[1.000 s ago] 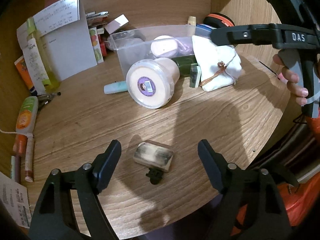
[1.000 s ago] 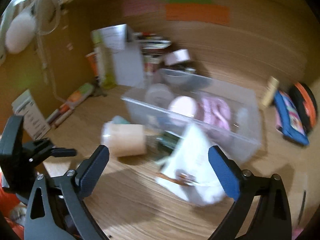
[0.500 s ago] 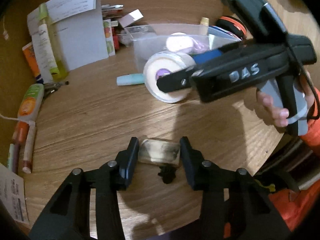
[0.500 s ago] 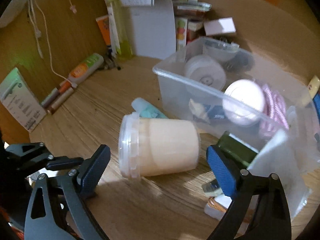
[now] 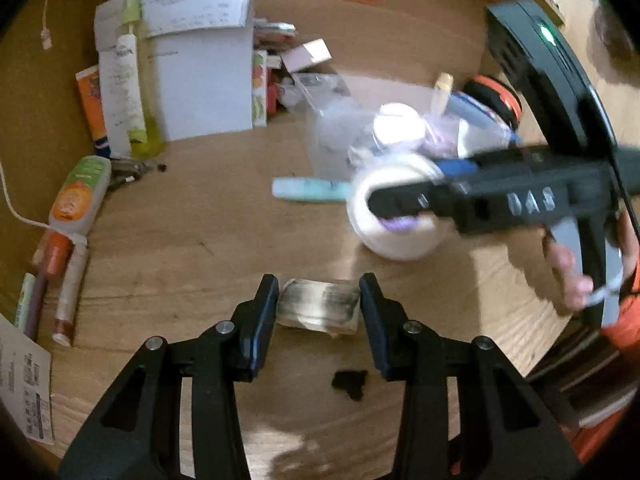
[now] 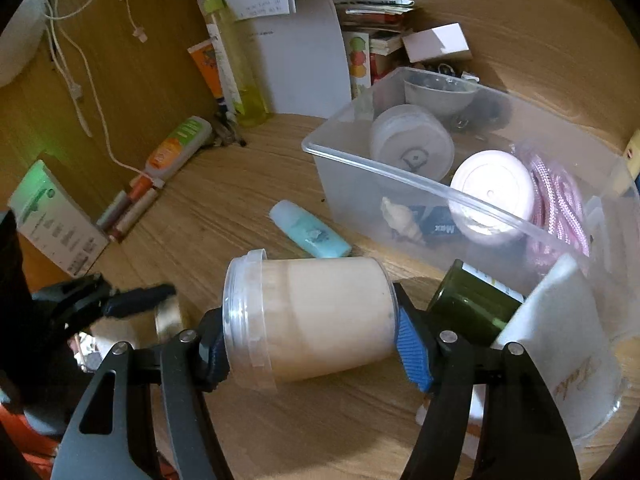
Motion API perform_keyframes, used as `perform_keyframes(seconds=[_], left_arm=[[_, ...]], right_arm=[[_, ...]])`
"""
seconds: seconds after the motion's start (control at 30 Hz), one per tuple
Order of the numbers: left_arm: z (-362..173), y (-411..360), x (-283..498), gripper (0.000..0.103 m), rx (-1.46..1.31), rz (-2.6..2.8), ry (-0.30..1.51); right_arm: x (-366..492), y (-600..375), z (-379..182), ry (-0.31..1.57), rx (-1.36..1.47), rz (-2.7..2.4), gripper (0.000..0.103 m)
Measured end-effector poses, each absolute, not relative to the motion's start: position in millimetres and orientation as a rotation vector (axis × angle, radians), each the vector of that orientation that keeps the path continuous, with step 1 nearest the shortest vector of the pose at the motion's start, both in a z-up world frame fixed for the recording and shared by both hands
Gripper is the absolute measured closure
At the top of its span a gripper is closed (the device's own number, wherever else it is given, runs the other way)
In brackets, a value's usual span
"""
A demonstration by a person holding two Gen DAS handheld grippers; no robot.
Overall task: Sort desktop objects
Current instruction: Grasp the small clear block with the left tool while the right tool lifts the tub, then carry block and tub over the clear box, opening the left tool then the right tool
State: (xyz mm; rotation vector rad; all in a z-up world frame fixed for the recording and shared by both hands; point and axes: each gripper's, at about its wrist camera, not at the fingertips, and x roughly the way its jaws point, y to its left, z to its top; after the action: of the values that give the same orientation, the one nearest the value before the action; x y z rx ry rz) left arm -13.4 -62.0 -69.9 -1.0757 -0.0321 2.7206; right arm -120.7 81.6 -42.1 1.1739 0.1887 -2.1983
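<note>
Two grips are in progress at once. My left gripper (image 5: pixel 318 308) is clenched on a small flat block (image 5: pixel 318 309), pads pressing both short ends; the block looks just clear of the bench (image 5: pixel 180 248), though blur makes that hard to confirm. My right gripper (image 6: pixel 310 344) is closing on a lidded tub (image 6: pixel 310 322) lying on its side, lid end at one pad, base at the other; contact looks made or very near.

Progress, est.: partway. The clear bin (image 6: pixel 400 176) already holds a white cup, a pink-lidded jar, pink cord, a shell and misc. small items. Left to sort, as far as visible: block, tub, teal tube (image 6: pixel 308 230), dark green bottle (image 6: pixel 472 310), white pouch (image 6: pixel 556 344), plus a small black clip (image 5: pixel 350 384) on the bench near my left gripper.

Surroundings: papers, a yellow-green bottle and boxes along the back wall; markers and an orange-green tube at the far left edge.

Obstructions: the green bottle sits just beside the tub's base, touching or nearly touching the right pad. The teal tube lies between tub and bin. In the left view my right gripper crosses in front of the bin, so both paths to the bin overlap.
</note>
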Motion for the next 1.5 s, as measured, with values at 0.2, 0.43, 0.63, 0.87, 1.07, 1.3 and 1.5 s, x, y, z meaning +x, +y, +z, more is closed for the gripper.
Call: perform_keyframes(seconds=[0.2,0.43,0.63,0.87,1.07,1.3,1.5], left_arm=[[-46,-62,-16,0.062,-1.013,2.772,-0.062],[-9,-58,-23,0.062,-0.938,2.804,-0.076],[18,-49,-39,0.062,-0.877,2.789,-0.152],[34,-33,-71,0.062,-0.864,2.758,-0.197],[36,-21,-103,0.062,-0.884,2.739,-0.172],[22,-10,-133,0.062,-0.94,2.708,-0.168],[0,-3,-159,0.062,-1.002,2.681,-0.125]], right_arm=[[-111,96,-23,0.16,1.128,-2.228,0.039],[-99,129,15,0.137,1.038,-2.304,0.038],[-100,165,40,0.113,0.975,-2.42,0.038],[-116,207,53,0.051,0.954,-2.51,0.038],[-137,228,53,0.007,0.957,-2.54,0.038],[-175,238,41,-0.036,0.992,-2.539,0.038],[-201,235,20,-0.04,1.055,-2.51,0.038]])
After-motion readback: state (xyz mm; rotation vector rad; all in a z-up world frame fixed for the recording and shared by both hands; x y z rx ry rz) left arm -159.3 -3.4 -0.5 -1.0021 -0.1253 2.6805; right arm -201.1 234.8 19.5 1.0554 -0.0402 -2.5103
